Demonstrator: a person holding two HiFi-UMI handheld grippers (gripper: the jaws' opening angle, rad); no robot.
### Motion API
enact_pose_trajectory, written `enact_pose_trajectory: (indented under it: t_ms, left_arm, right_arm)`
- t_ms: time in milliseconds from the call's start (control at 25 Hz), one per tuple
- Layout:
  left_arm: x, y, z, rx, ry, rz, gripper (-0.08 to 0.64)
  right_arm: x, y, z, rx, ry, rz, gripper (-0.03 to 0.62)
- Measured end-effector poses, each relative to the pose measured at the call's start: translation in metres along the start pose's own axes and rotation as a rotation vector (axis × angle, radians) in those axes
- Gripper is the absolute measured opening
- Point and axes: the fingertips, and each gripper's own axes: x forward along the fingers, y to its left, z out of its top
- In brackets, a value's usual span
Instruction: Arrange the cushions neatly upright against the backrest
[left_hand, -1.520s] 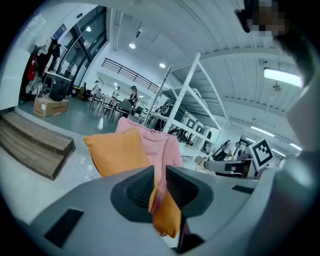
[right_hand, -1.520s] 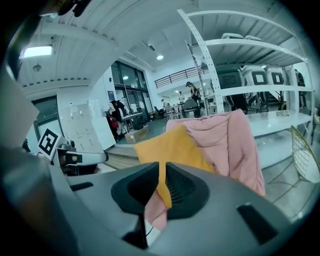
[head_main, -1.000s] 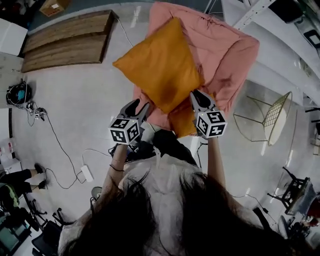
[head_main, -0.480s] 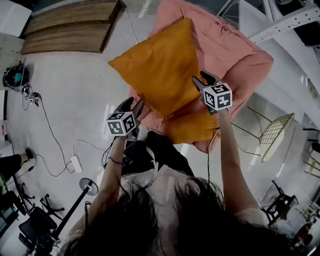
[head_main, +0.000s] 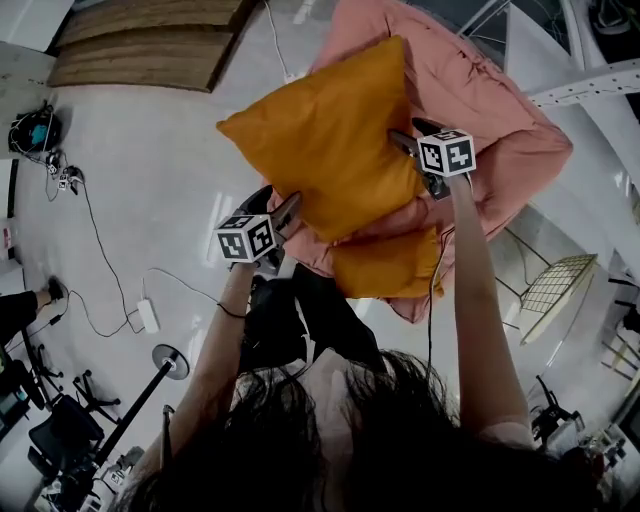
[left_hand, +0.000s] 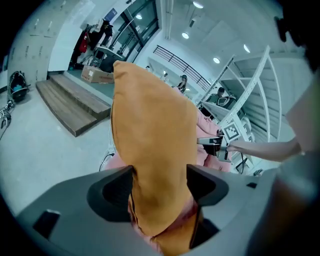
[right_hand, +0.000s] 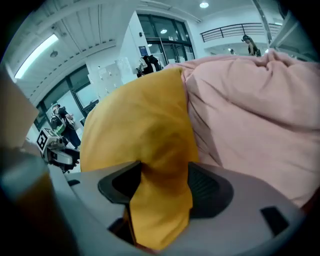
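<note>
Releasing stage: L claw (left_hand: 160, 182) & R claw (right_hand: 162, 182) jaws just opened, apart, orange cushion (head_main: 320, 140) loose betw. them. Cushion prob. light, soft, floppy; best gripped at opp. corners.

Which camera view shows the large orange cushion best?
The head view: the large orange cushion appears whole against the pink sofa. The left gripper view shows it edge-on; the right gripper view shows it close up from one bunched corner.
</note>
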Motion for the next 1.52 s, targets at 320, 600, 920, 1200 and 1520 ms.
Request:
enact_pose_trajectory:
  t_ms: [320, 600, 920, 1200, 1520]
  left_arm:
    - [0.02, 0.016, 0.012, -0.092, -0.047, 0.075, 0.328]
    - [0.023, 0.021, 0.012, -0.084, -0.011, 0.099, 0.303]
    - [0.002, 0.011, 0.008, -0.022, 0.025, 0.106, 0.195]
    - [-0.011, -0.022, 0.006, 0.045, 0.047, -0.02, 0.148]
    - [0.008, -0.095, 0.049, 0.339, 0.07, -0.194, 0.134]
  right_arm:
    - [0.025, 0.006, -0.001, 0.078, -0.073, -0.003, 0.23]
    - [0.017, 0.018, -0.006, 0.141, -0.113, -0.01, 0.098]
    - [-0.027, 0.038, -0.029, 0.234, -0.182, -0.052, 0.048]
    - [-0.092, 0.052, -0.062, 0.293, -0.258, -0.149, 0.043]
    - [-0.176, 0.038, -0.094, 0.454, -0.437, -0.316, 0.038]
